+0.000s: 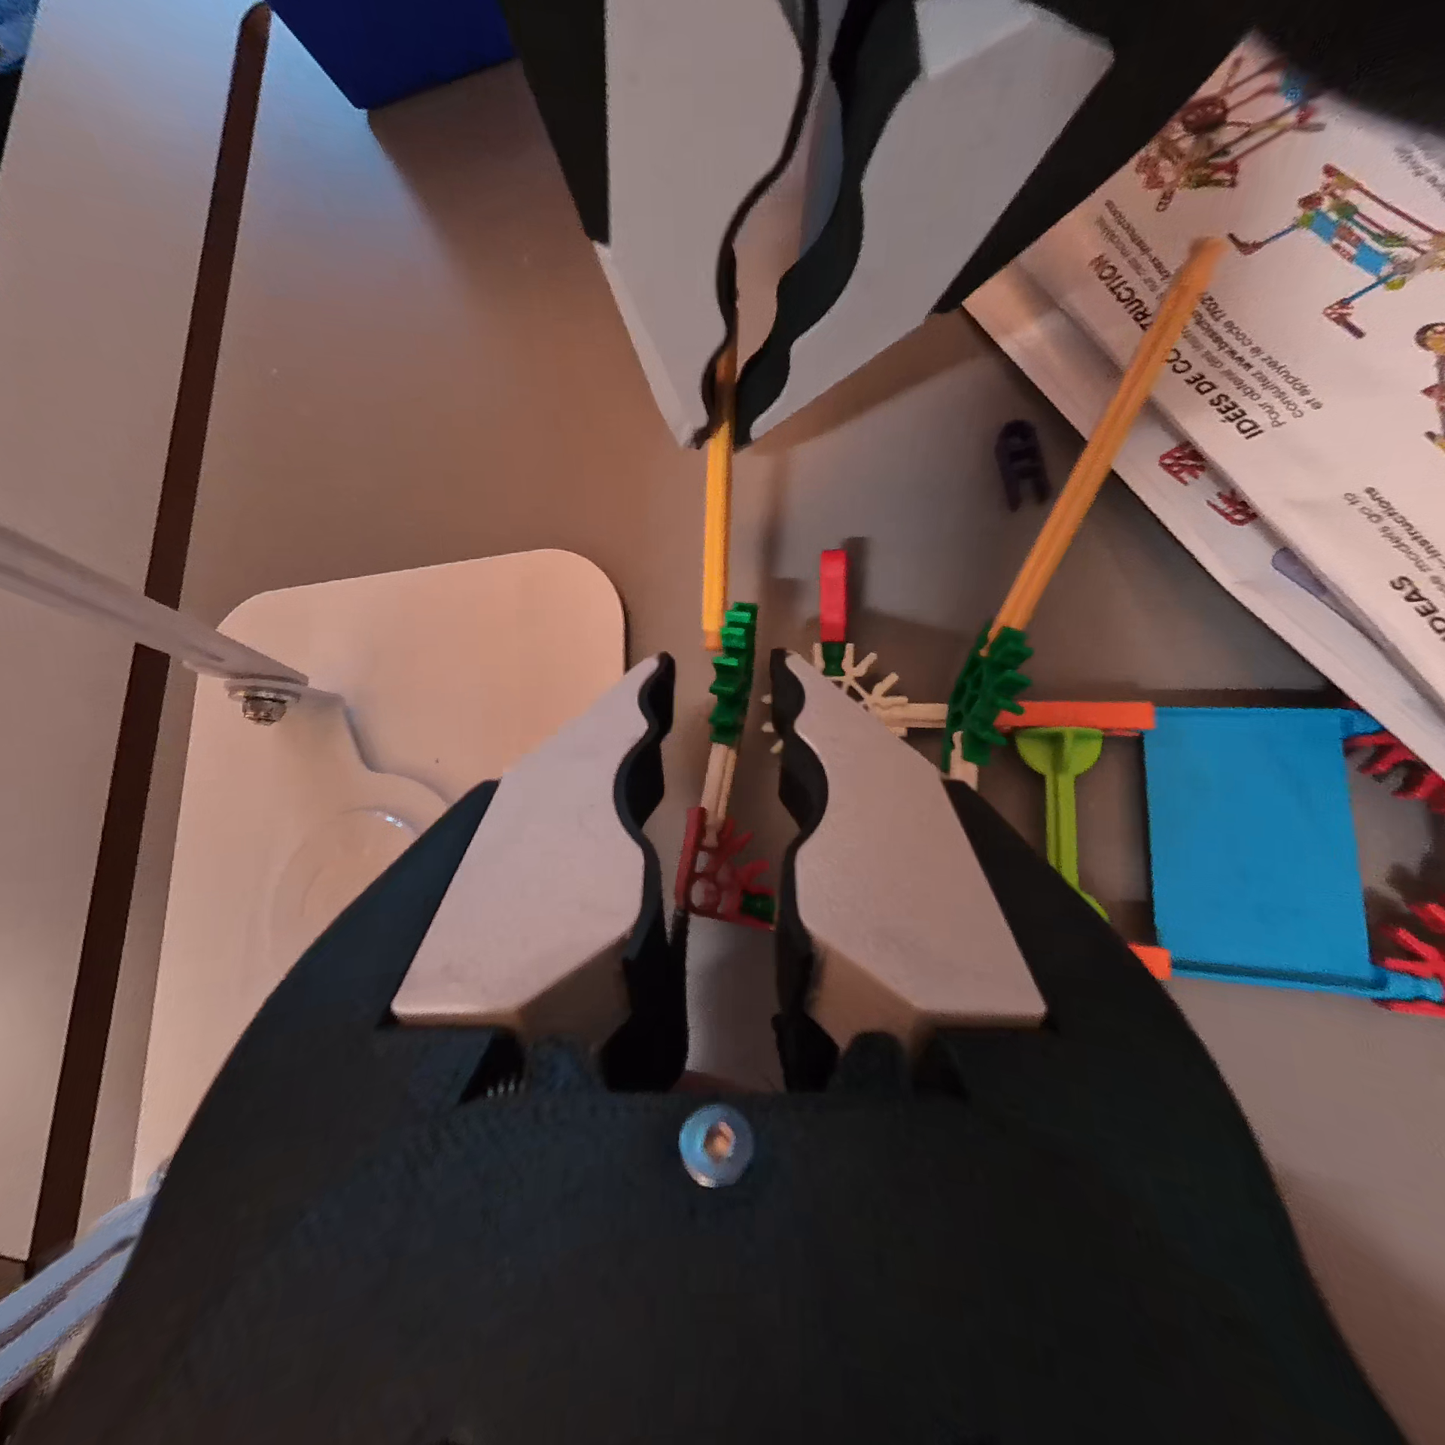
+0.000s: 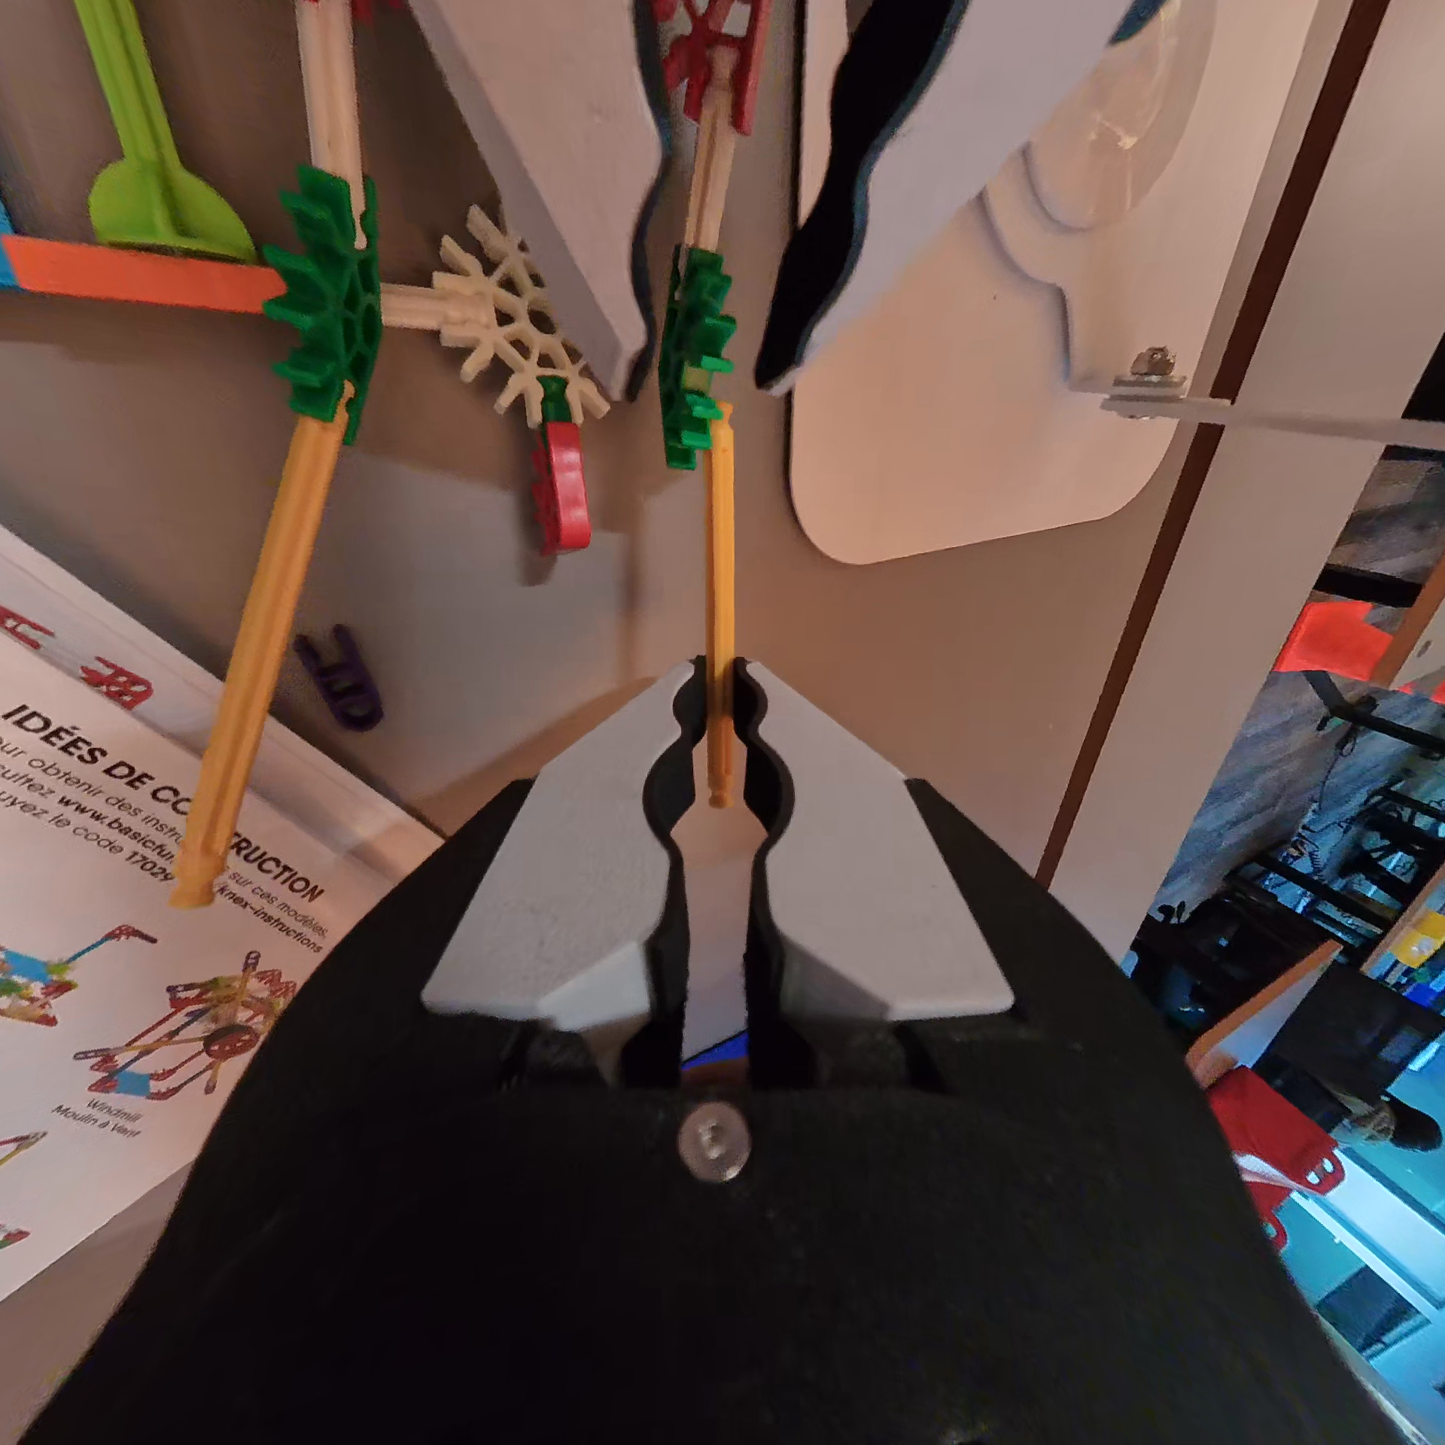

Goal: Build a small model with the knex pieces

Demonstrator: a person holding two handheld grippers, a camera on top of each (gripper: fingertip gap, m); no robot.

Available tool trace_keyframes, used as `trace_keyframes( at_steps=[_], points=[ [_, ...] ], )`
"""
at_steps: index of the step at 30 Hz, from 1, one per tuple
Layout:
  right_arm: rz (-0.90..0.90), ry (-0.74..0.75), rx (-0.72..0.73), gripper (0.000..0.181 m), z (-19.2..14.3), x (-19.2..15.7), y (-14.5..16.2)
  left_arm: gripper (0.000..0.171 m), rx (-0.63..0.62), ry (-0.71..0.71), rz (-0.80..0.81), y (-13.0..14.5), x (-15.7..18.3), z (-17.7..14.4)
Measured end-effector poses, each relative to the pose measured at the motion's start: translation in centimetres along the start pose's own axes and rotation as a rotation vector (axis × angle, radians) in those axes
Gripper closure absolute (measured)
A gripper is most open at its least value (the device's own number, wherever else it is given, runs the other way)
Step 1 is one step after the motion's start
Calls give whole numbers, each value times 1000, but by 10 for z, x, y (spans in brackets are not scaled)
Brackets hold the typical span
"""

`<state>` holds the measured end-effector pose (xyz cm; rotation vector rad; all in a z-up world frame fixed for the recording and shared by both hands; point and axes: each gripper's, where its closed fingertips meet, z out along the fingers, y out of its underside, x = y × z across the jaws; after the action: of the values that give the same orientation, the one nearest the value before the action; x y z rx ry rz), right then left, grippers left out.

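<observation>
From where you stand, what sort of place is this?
Probably a workshop or lab tabletop set up for toy building: a half-built construction-toy model, its printed instruction sheet, and shelving with equipment beyond the table edge.

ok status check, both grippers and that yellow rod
Right gripper shut on yellow rod, tip at green connector. Left gripper open, straddling the connector. Nothing between them.
</observation>
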<state>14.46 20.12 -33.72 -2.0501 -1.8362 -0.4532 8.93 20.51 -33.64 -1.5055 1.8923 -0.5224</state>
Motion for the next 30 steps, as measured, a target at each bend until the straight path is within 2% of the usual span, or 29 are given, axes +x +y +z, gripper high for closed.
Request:
trace_keyframes(
  at_steps=[4, 8, 25, 30],
  points=[
    [-10, -15, 8, 178, 2, -3, -2, 152, 22, 18, -11, -1, 2, 3],
    [-12, -24, 20, 178, -1, -5, -1, 161, 60, 48, -26, -4, 7, 6],
    [-3, -85, 129, 178, -19, -12, -7, 161, 111, 94, -40, -9, 16, 8],
    [0, -80, 123, 178, -23, -12, -6, 161, 115, 87, -37, -11, 16, 9]
  ],
)
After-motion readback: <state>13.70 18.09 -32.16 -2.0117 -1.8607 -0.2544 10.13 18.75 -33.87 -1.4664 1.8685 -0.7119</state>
